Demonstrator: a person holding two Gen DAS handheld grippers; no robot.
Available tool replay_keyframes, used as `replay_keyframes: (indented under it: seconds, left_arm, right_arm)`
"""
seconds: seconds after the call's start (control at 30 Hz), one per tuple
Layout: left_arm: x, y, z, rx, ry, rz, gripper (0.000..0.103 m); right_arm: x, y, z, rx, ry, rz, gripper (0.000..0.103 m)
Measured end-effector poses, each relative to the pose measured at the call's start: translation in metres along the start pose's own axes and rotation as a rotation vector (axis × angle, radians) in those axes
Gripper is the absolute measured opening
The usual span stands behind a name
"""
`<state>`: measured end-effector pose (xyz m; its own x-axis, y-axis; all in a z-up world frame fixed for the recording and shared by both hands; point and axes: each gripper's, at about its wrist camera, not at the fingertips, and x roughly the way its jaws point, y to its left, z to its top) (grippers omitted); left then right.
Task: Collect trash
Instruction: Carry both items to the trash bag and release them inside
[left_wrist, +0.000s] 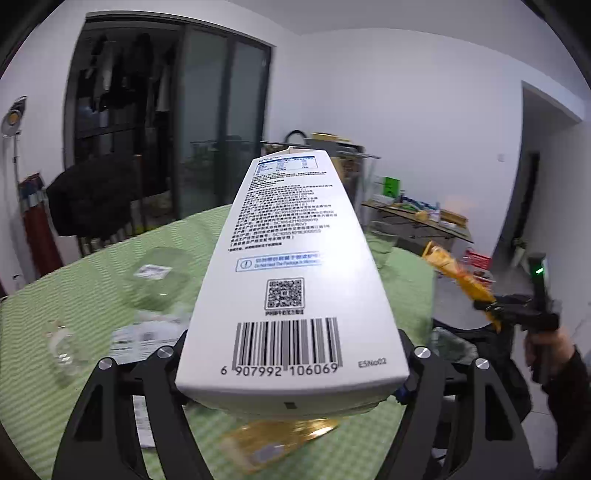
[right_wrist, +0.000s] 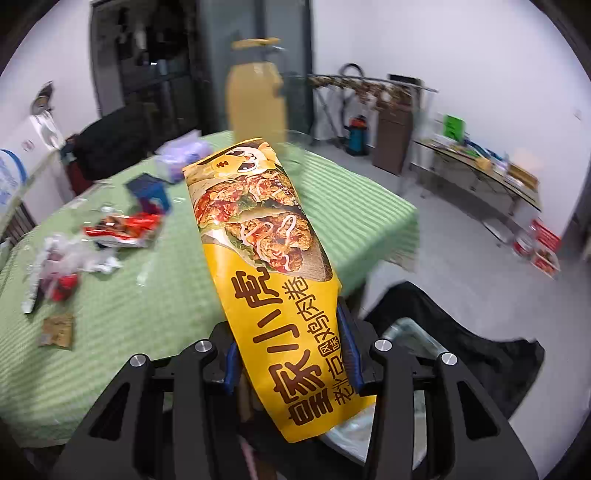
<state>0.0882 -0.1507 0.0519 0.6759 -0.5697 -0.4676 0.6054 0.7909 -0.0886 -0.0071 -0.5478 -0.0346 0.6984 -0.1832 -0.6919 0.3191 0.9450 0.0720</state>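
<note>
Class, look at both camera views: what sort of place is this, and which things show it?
Probably a lived-in home room: a table under a green cloth littered with wrappers, clothes hanging behind the glass sliding door, and a clothes rack by the wall.

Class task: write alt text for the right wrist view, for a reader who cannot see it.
The right gripper holds a yellow food wrapper pointing away from the camera over the corner of a green table. Wrappers and bags litter the table at left; a black bag lies open at lower right.
</note>
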Motion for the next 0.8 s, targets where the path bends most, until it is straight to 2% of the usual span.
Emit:
replay_keyframes:
  seconds: [0.27,0.5,0.67,0.8]
  left_arm:
    - [0.043,-0.05,0.012,-0.003,0.049,-0.108,0.071]
    - [0.086,-0.095,0.015,0.001,0.124,-0.197,0.071]
    - [0.128,-0.141,0.011,0.023,0.195,-0.273,0.071]
    - [0.168,-0.191,0.001,0.049,0.266,-0.327,0.071]
  right_arm:
    - [0.03,-0.065,-0.042,0.14,0.099,-0.078,0.043]
    - [0.057,-0.107,-0.076,0.281,0.169,-0.071,0.044]
    - [0.082,-0.126,-0.096,0.376,0.204,-0.042,0.044]
    - [0.105,-0.147,-0.124,0.477,0.272,-0.056,0.045]
